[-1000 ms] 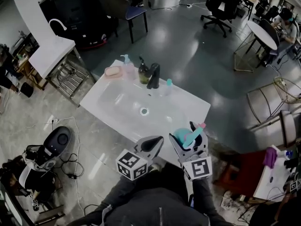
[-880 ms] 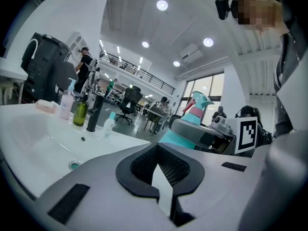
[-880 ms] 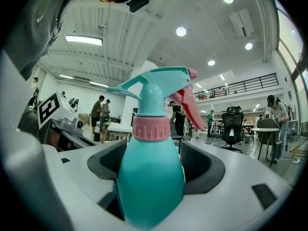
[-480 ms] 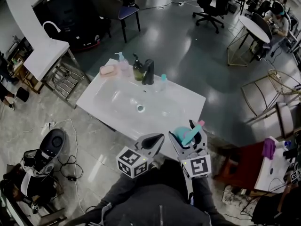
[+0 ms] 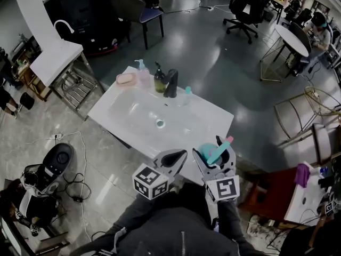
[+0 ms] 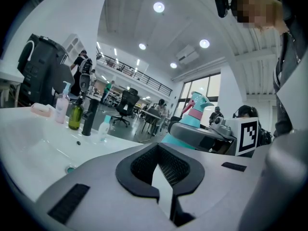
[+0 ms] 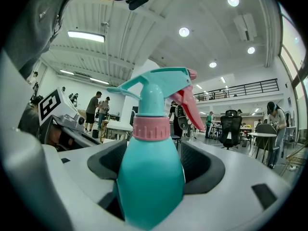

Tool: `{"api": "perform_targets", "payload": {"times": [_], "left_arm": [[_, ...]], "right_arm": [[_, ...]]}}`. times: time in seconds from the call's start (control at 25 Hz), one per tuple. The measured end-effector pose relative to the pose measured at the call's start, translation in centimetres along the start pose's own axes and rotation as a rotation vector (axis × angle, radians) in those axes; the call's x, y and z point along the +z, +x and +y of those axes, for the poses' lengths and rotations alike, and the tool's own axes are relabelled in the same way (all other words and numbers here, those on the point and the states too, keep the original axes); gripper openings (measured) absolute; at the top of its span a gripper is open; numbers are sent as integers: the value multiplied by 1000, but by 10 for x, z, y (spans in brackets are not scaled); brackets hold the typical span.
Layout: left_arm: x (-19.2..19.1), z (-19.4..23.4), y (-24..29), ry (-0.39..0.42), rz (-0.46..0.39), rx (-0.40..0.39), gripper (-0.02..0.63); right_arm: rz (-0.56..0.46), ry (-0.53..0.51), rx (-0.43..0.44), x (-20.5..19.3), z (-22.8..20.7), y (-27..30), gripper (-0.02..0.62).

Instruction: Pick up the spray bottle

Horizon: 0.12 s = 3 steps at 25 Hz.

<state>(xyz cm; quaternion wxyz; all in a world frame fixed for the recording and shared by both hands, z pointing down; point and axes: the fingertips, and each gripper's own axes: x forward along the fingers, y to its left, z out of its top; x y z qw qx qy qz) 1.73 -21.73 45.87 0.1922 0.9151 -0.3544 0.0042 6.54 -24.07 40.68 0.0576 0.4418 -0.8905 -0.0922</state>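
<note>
The teal spray bottle (image 7: 150,177) with a pink collar and pink trigger stands upright between the jaws of my right gripper (image 5: 214,156), which is shut on its body. In the head view the spray bottle (image 5: 210,154) is held above the near right corner of the white sink counter (image 5: 208,122). The same bottle (image 6: 198,109) shows to the right in the left gripper view. My left gripper (image 5: 173,159) hovers beside it at the counter's near edge, jaws closed together with nothing between them.
At the counter's back stand a black faucet (image 5: 171,84), a dark green bottle (image 5: 160,81), a pink pump bottle (image 5: 143,74), a pink soap dish (image 5: 127,79) and a small clear bottle (image 5: 187,96). The basin drain (image 5: 160,124) lies in the middle. A chair (image 5: 149,15) and tables stand beyond.
Both grippers keep their pose with the bottle held; only the head camera has shifted slightly, moving the sink a little in the view.
</note>
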Motion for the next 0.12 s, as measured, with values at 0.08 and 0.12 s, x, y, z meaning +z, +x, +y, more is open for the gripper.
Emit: {"api": "perform_targets", "payload": {"times": [0.08,0.12], "left_arm": [[0,0,0,-1,1,2,6],[0,0,0,-2,2,3,6]], "right_arm": [[-21,-18,5,4,1,1,351],[-31,-25,7,6,2,1,351]]}}
